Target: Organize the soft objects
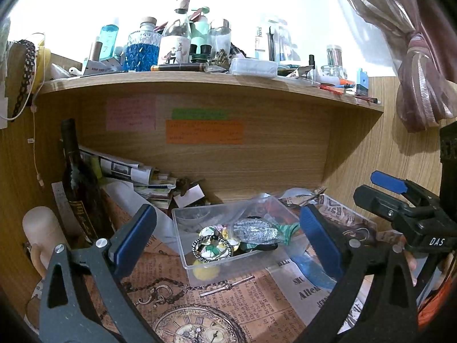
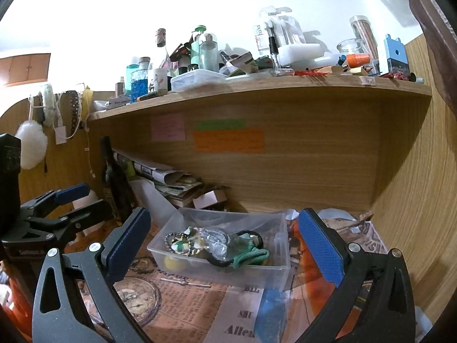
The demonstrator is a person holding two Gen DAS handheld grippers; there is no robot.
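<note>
A clear plastic box [image 1: 182, 245] [image 2: 274, 274] stands on a printed newspaper-style mat under the wooden shelf. In it lie a floral scrunchie [image 1: 212, 245] [image 2: 182, 243], a silver scrunchie [image 1: 255, 230] [image 2: 218, 241], a green hair tie [image 1: 288, 228] [image 2: 250, 257] and black hair ties. My left gripper [image 1: 228, 240] is open, its jaws spread wide on either side of the box, empty. My right gripper [image 2: 225, 245] is also open and empty, facing the same box. The right gripper shows in the left wrist view [image 1: 382, 188]; the left one shows in the right wrist view [image 2: 74, 200].
A dark wine bottle [image 1: 77, 188] [image 2: 114, 183] and stacked papers [image 1: 134, 171] stand at the back left. A blue plastic piece [image 1: 311, 268] [image 2: 271, 308] lies on the mat right of the box. The shelf [image 1: 200, 77] above holds several bottles and jars. A wooden side wall [image 2: 414, 200] closes the right.
</note>
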